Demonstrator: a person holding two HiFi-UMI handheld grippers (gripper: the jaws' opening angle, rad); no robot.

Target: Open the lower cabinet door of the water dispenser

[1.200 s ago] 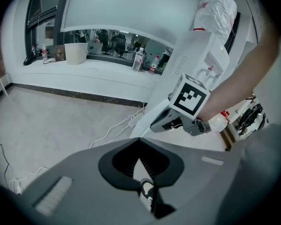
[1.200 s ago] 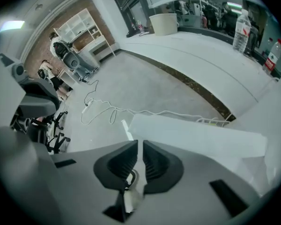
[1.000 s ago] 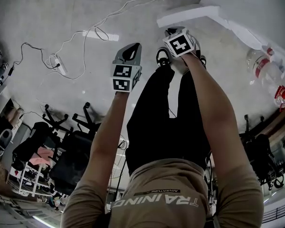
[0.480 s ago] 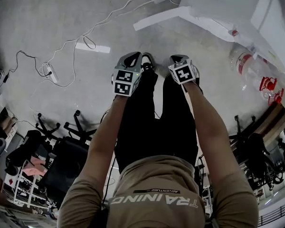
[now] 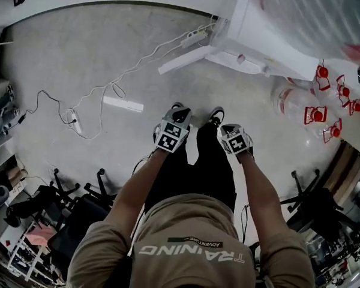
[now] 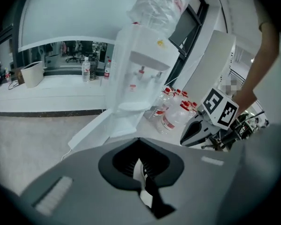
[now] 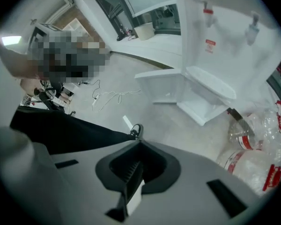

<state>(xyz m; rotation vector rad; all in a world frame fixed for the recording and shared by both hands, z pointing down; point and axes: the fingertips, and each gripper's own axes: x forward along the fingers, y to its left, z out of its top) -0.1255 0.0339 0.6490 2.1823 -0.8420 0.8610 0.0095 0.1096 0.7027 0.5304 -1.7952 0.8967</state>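
The white water dispenser (image 5: 270, 35) stands at the upper right of the head view. Its lower cabinet door (image 5: 183, 59) is swung wide out over the floor. My left gripper (image 5: 175, 120) and right gripper (image 5: 231, 131) hang side by side over the person's shoes, well short of the dispenser and touching nothing. The left gripper view shows the dispenser (image 6: 140, 64), its open door (image 6: 91, 128), the right gripper (image 6: 185, 139) and the left gripper's own jaws (image 6: 139, 142), shut and empty. In the right gripper view the door (image 7: 159, 88) stands open past the shut, empty right gripper (image 7: 139, 142).
Large water bottles (image 5: 306, 110) with red handles lie to the right of the dispenser. A power strip (image 5: 192, 39) and cables (image 5: 75, 125) trail over the floor at left, near a white strip (image 5: 123, 104). Office chairs (image 5: 78, 209) stand behind the person.
Both grippers have drawn back from the dispenser's base and risen, ending closer together near the person's feet. The view has lifted, and the whole dispenser with its open door now shows.
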